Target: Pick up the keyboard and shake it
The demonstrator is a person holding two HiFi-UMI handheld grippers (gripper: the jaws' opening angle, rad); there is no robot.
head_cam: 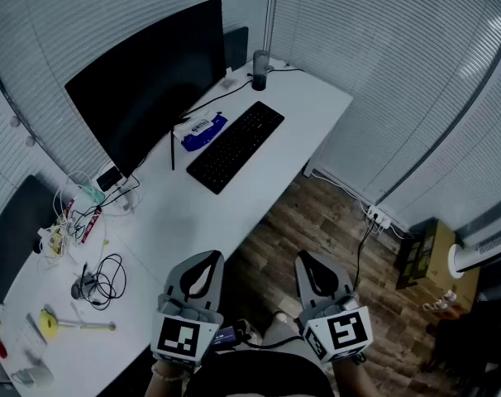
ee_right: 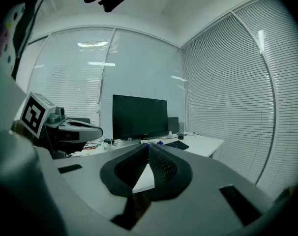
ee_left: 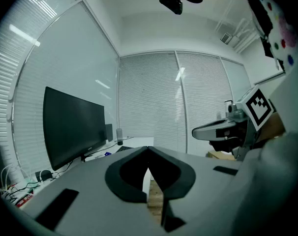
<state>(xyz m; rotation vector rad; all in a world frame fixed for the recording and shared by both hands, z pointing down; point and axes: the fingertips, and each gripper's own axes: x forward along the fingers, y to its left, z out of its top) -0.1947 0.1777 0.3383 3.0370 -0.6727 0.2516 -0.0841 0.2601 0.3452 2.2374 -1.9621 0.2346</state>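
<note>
A black keyboard (head_cam: 235, 145) lies at an angle on the white desk (head_cam: 184, 213), in front of the monitor; in the right gripper view the keyboard (ee_right: 177, 144) shows far off. My left gripper (head_cam: 207, 260) is held near the desk's front edge, jaws shut and empty, well short of the keyboard. My right gripper (head_cam: 307, 260) hovers beside it over the wooden floor, also shut with nothing in it. In the left gripper view, the left gripper (ee_left: 148, 148) has its tips touching; the right gripper (ee_right: 148, 145) likewise in its own view.
A large black monitor (head_cam: 147, 81) stands behind the keyboard, with a blue packet (head_cam: 202, 131) and a dark cup (head_cam: 260, 70) near it. Cables and small items (head_cam: 89, 222) clutter the desk's left part. Window blinds (head_cam: 399, 73) surround the desk; a power strip (head_cam: 376, 217) lies on the floor.
</note>
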